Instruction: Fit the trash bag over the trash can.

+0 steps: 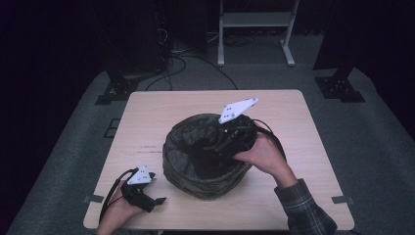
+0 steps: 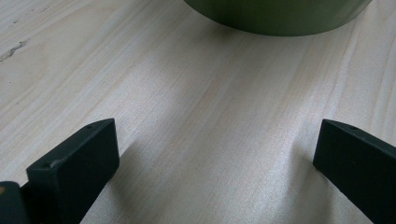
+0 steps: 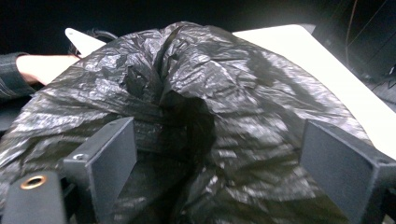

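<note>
High view, from above the person's side: a round green bin (image 1: 208, 183) stands near the middle of the pale wooden tabletop (image 1: 293, 122), lined with a black bin bag (image 1: 183, 142) whose crinkled plastic is folded out over the rim. The right gripper (image 1: 215, 147) is at the bin's right side, tipped down into the mouth of the bag, with the person's right hand (image 1: 262, 156) wrapped around its body and a plaid sleeve (image 1: 303, 208) behind it. Its grey three-cornered plate sticks up above the far rim.

The right gripper view looks along the fingers (image 3: 105, 163) into the bag (image 3: 224, 93). They stand wide apart, one at each lower corner, with glossy black plastic bunched and creased between and beyond them. The plastic lies close against them, yet they are not closed on it. A strip of tabletop (image 3: 327, 65) shows at the upper right.

The left gripper (image 1: 149, 198) rests near the front left corner of the tabletop, well apart from the bin, held in the person's left hand (image 1: 115, 213) with its cable looping beside it. The left gripper view shows its fingers (image 2: 79, 163) spread wide over bare wood grain (image 2: 210, 116), holding nothing, with the green wall of the bin (image 2: 275, 18) ahead at the top edge.
</note>
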A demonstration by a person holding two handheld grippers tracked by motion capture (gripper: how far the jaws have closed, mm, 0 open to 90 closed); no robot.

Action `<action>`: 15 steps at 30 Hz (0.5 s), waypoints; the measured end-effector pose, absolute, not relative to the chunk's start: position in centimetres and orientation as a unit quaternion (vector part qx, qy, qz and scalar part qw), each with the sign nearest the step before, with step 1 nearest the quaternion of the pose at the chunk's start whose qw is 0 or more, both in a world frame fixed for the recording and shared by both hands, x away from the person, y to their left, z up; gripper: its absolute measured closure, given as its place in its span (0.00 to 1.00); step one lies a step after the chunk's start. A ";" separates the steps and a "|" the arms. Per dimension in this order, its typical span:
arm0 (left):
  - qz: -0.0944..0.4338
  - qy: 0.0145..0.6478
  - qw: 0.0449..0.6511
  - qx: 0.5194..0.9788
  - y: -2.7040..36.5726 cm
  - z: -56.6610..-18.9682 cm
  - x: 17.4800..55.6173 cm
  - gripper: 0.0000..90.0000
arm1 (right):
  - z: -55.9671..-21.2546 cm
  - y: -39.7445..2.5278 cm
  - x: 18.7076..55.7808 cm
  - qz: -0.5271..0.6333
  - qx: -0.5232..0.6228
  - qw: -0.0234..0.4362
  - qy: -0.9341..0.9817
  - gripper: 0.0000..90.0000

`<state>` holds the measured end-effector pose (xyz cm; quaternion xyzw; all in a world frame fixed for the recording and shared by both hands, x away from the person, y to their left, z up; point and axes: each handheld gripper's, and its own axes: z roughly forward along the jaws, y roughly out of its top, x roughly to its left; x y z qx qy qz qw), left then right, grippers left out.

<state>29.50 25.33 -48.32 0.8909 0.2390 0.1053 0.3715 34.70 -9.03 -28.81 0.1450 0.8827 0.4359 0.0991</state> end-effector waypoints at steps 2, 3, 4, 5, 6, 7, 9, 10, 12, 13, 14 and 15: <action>0.105 0.239 0.372 0.891 25.3 -48.3 29.5 0.00 | -29.0 -8.5 34.9 0.425 0.145 0.096 0.888 0.11; 0.105 0.239 0.372 0.891 25.3 -48.3 29.5 0.00 | -29.2 -8.3 35.0 0.420 0.144 0.095 0.891 0.11; 0.105 0.239 0.372 0.891 25.3 -48.3 29.5 0.00 | -29.3 -8.1 35.1 0.413 0.145 0.093 0.894 0.11; 0.105 0.239 0.372 0.891 25.3 -48.3 29.5 0.00 | -29.5 -7.8 35.1 0.404 0.146 0.093 0.898 0.11; 0.105 0.239 0.372 0.891 25.3 -48.3 29.5 0.00 | -29.7 -7.6 35.2 0.393 0.147 0.095 0.903 0.14; 0.105 0.239 0.372 0.891 25.3 -48.3 29.5 0.00 | -29.7 -7.5 35.1 0.385 0.146 0.099 0.906 0.14; 0.105 0.239 0.372 0.891 25.3 -48.3 29.5 0.00 | -29.8 -7.3 35.2 0.372 0.145 0.095 0.912 0.14; 0.105 0.239 0.372 0.891 25.3 -48.3 29.5 0.00 | -29.9 -7.2 35.2 0.361 0.144 0.098 0.916 0.14; 0.105 0.239 0.372 0.891 25.3 -48.3 29.5 0.00 | -30.1 -6.9 35.2 0.333 0.146 0.100 0.926 0.14; 0.105 0.239 0.372 0.891 25.3 -48.3 29.5 0.00 | -30.2 -6.8 35.2 0.327 0.147 0.101 0.928 0.14; 0.105 0.239 0.372 0.891 25.3 -48.3 29.5 0.00 | -30.3 -6.8 35.2 0.317 0.149 0.100 0.931 0.14; 0.105 0.239 0.372 0.891 25.3 -48.3 29.5 0.00 | -30.4 -6.7 35.3 0.306 0.148 0.102 0.935 0.14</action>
